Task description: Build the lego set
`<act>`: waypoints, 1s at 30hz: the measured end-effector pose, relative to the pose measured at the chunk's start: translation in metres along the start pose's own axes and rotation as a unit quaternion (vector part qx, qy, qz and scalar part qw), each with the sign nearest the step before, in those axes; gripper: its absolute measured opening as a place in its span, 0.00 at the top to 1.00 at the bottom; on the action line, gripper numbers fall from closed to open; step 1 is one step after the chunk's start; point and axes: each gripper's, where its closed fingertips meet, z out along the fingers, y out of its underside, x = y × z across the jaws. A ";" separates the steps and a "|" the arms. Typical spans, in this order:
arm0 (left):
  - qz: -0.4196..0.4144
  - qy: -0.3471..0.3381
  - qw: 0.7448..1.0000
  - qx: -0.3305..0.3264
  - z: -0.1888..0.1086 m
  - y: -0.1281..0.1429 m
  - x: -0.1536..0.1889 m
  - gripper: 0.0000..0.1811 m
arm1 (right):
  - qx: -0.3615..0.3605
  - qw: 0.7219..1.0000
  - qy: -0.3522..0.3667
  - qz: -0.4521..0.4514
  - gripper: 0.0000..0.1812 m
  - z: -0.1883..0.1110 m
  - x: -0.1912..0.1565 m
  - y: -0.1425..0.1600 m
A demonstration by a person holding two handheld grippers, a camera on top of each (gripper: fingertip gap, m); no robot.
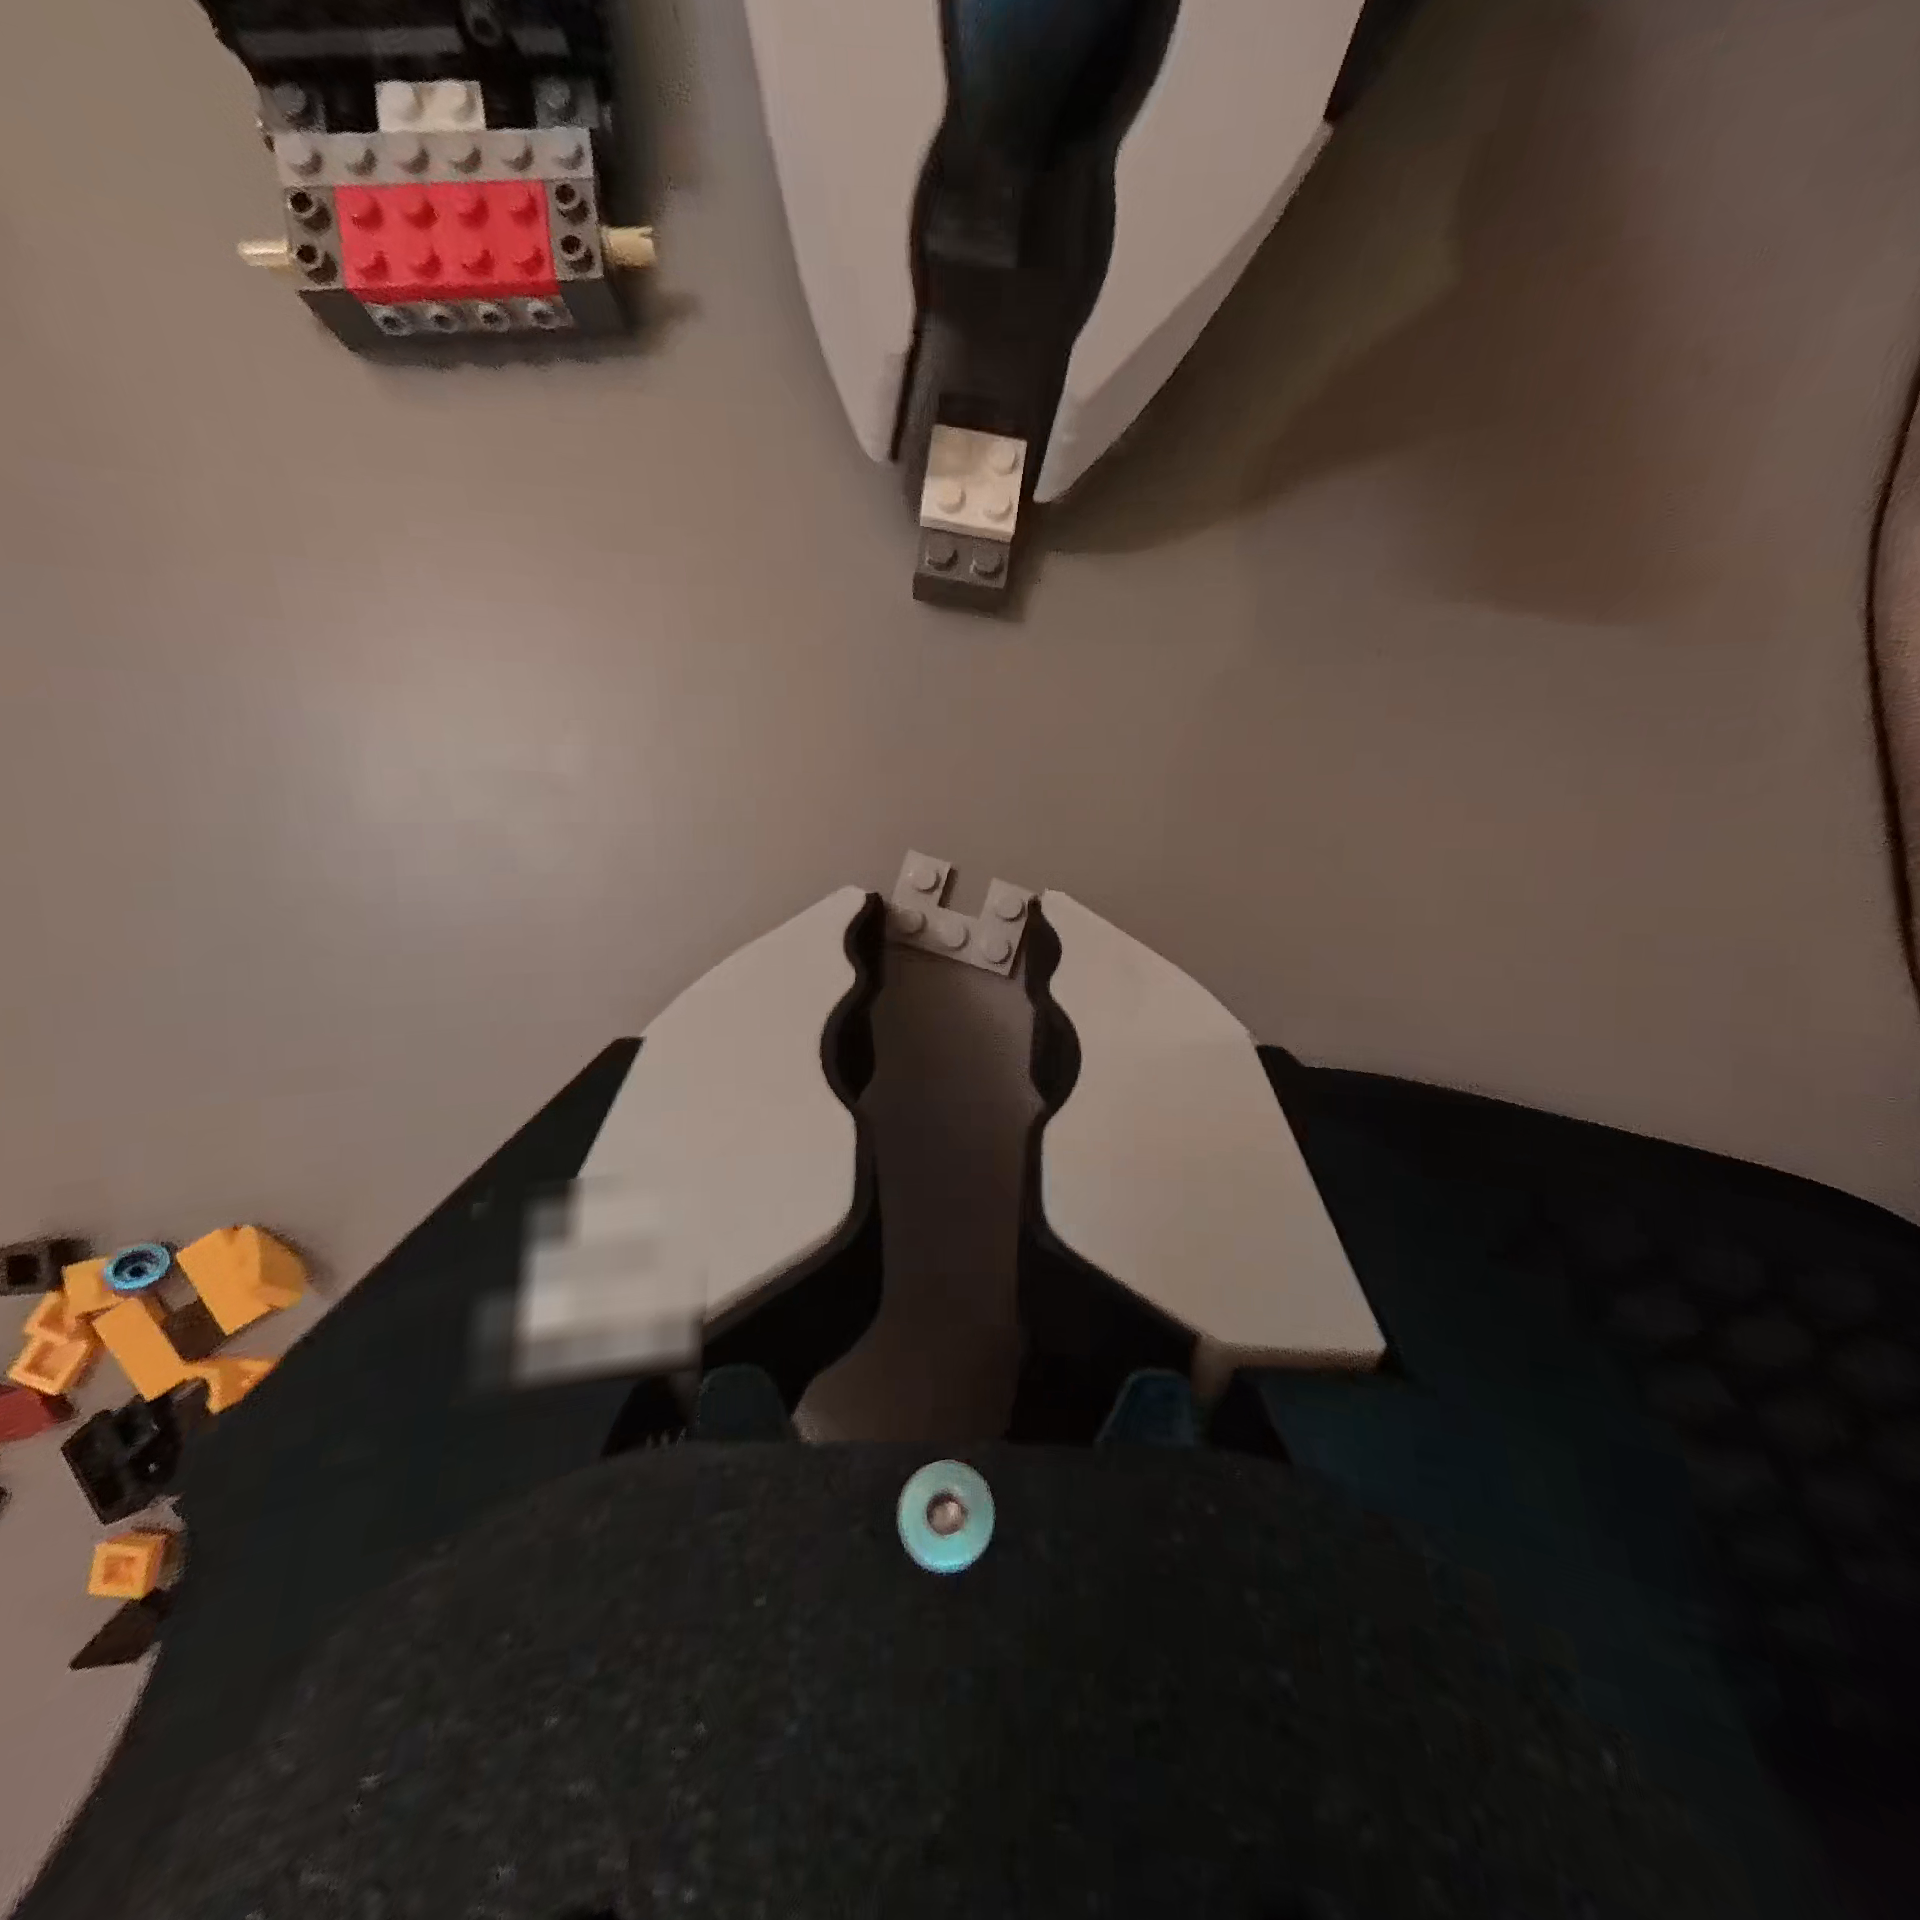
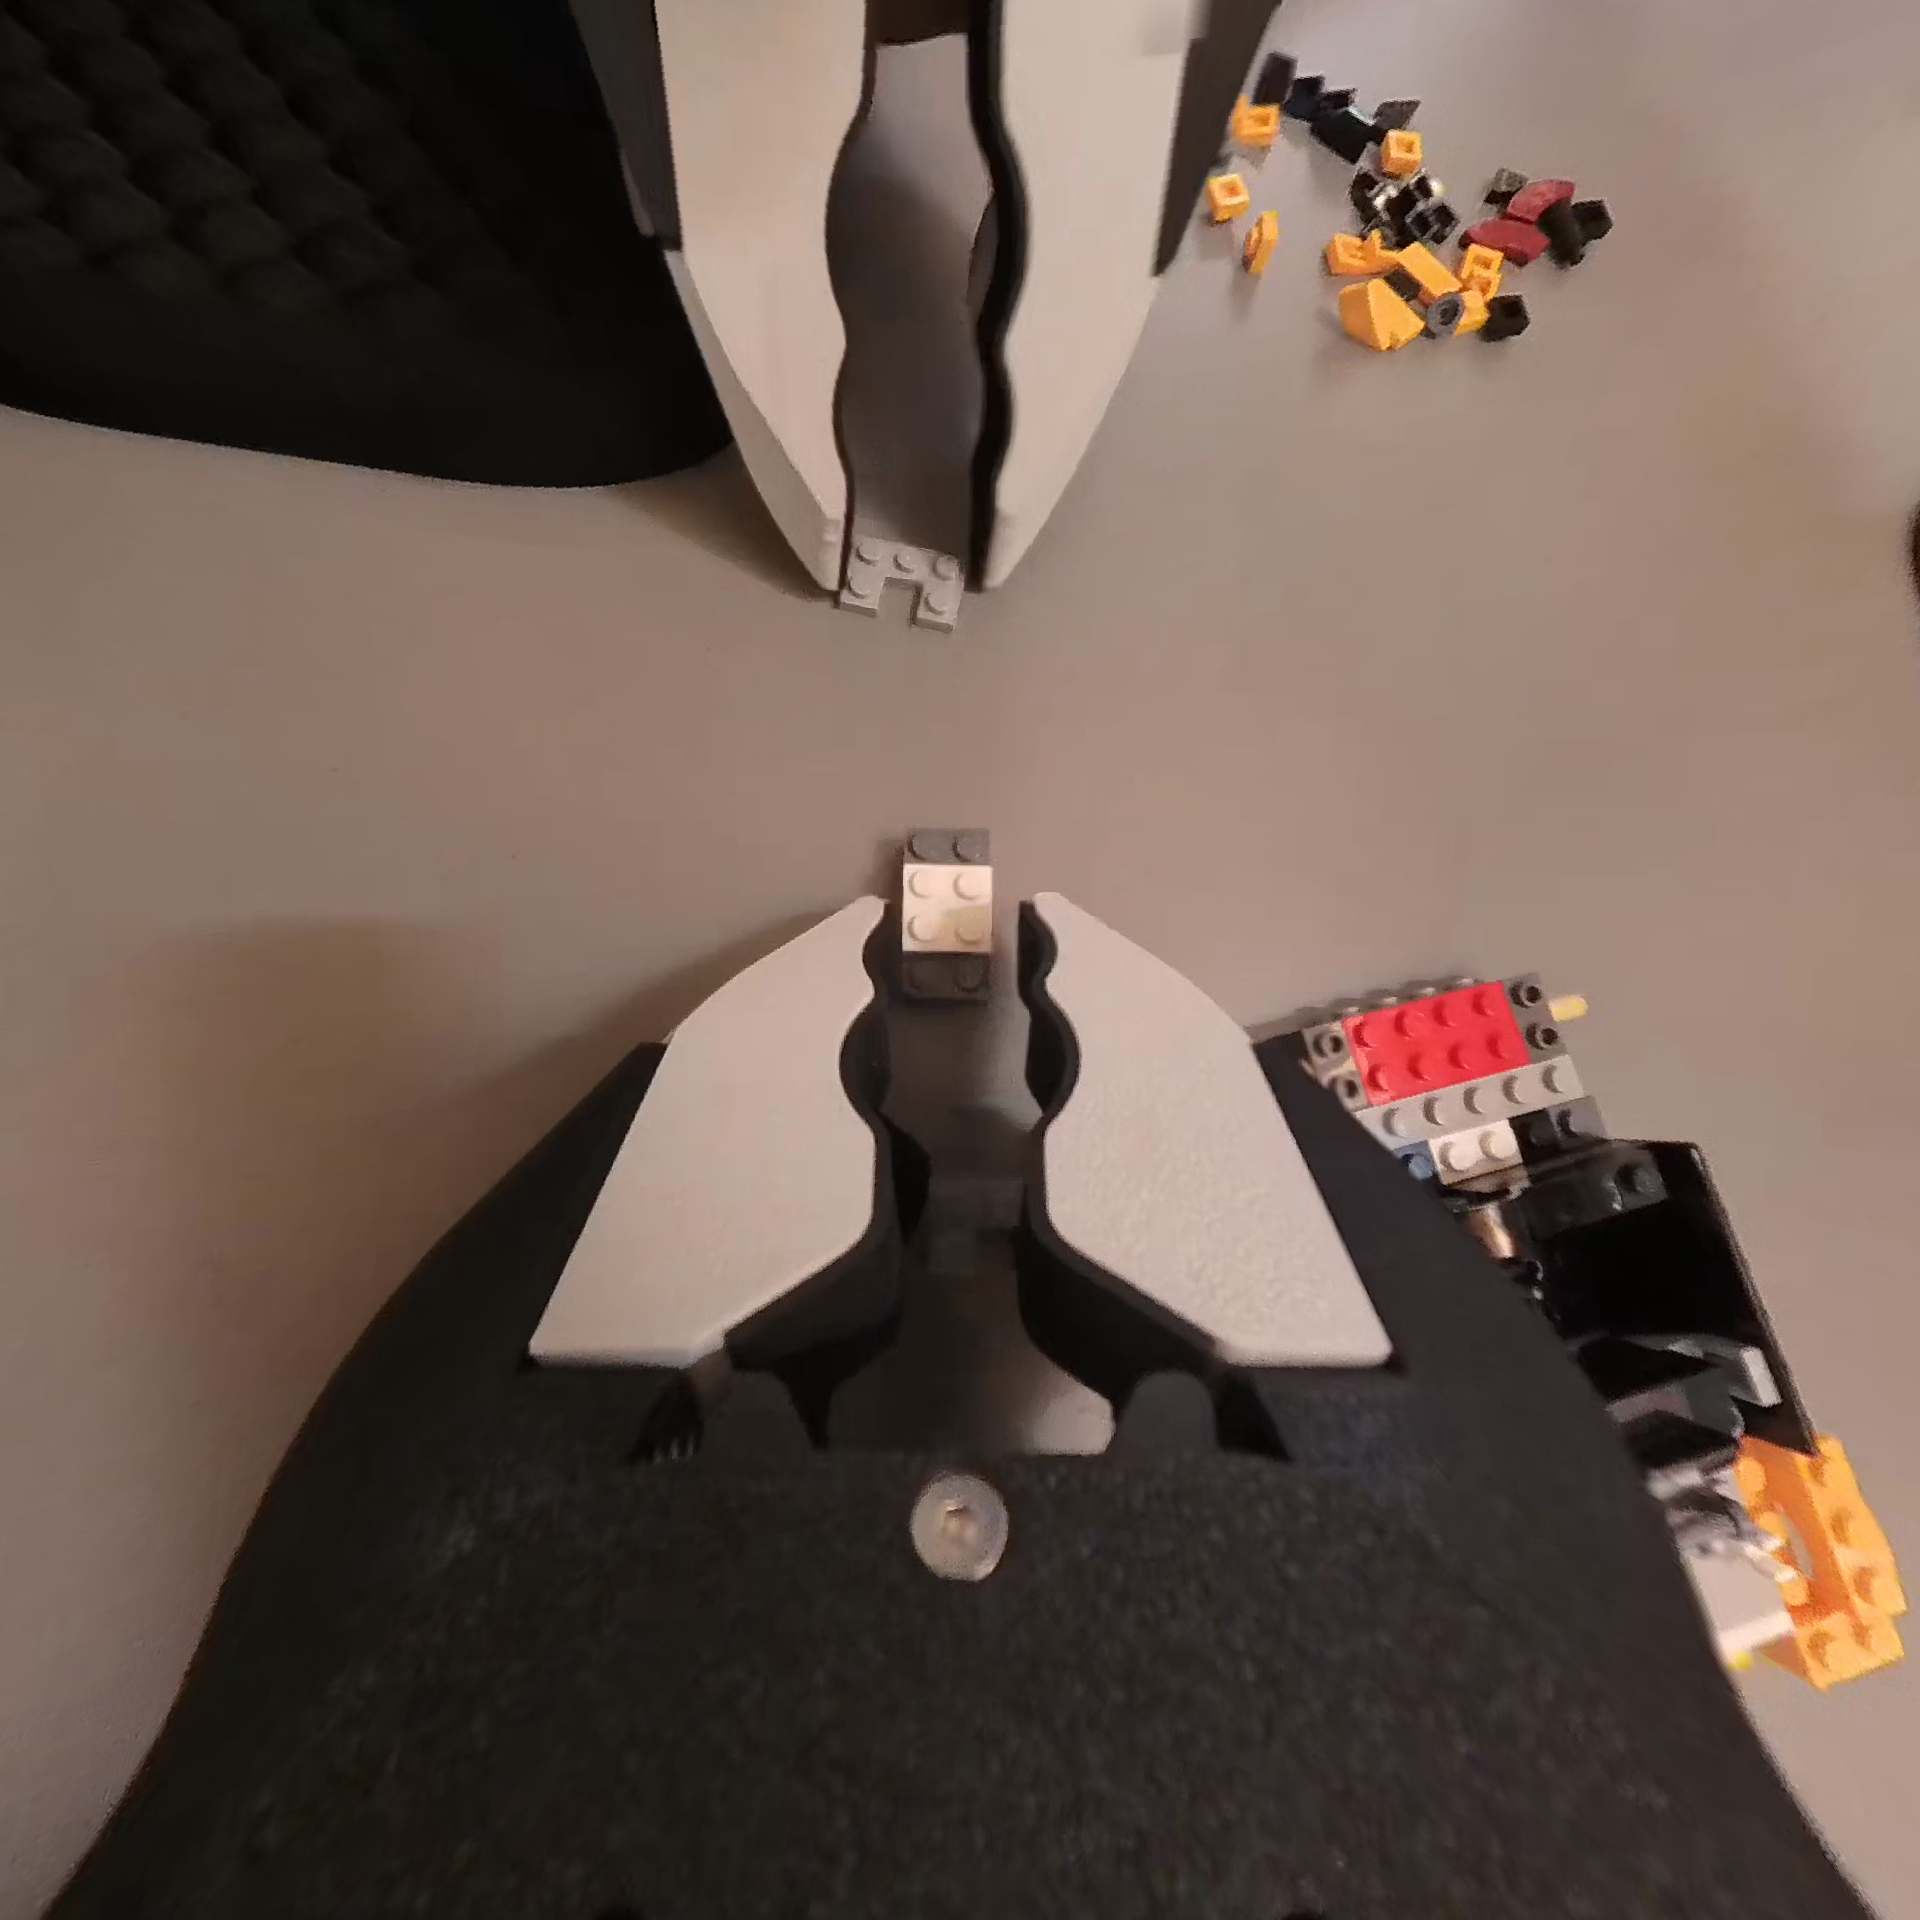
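Left wrist view. The left gripper (image 1: pixel 958 914) is closed on a light grey notched plate (image 1: pixel 961 923), which is pinched at the fingertips above the grey desk (image 1: pixel 520 675). Opposite, the right gripper (image 1: pixel 966 488) is seen tip-on, with a small stack (image 1: pixel 971 514) between its fingers – a white brick seated on a dark grey plate. The two held parts face each other and are apart. A partly built model (image 1: pixel 442 208), with a red brick framed in grey and black, is set toward the far left of the desk; loose pieces (image 1: pixel 125 1361) in orange, black and dark red are scattered at the near left edge of the view.

Right wrist view. The right gripper (image 2: pixel 951 920) is shown with the small stack (image 2: pixel 948 914) between its tips; contact is seen on one finger, while a narrow gap shows at the other, so a firm grip cannot be told. The left gripper (image 2: pixel 906 582) is closed on the notched plate (image 2: pixel 902 590) opposite. The partly built model (image 2: pixel 1507 1143) lies just beside the right gripper's body – its far end carries orange parts. The loose pieces (image 2: pixel 1403 218) are grouped toward the far right corner of the desk (image 2: pixel 416 727).
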 end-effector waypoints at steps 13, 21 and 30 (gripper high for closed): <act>0.066 -0.197 0.948 0.242 -0.054 -0.094 -0.023 0.86 | 0.225 0.944 -0.020 0.240 0.87 -0.043 0.021 -0.068; 0.162 -0.321 0.886 0.292 -0.083 -0.121 -0.012 0.86 | 0.338 0.868 -0.093 0.351 0.97 -0.072 0.025 -0.100; 0.102 -0.198 0.912 0.344 -0.083 -0.124 0.003 0.85 | 0.156 0.954 -0.149 0.207 0.98 -0.076 0.010 -0.078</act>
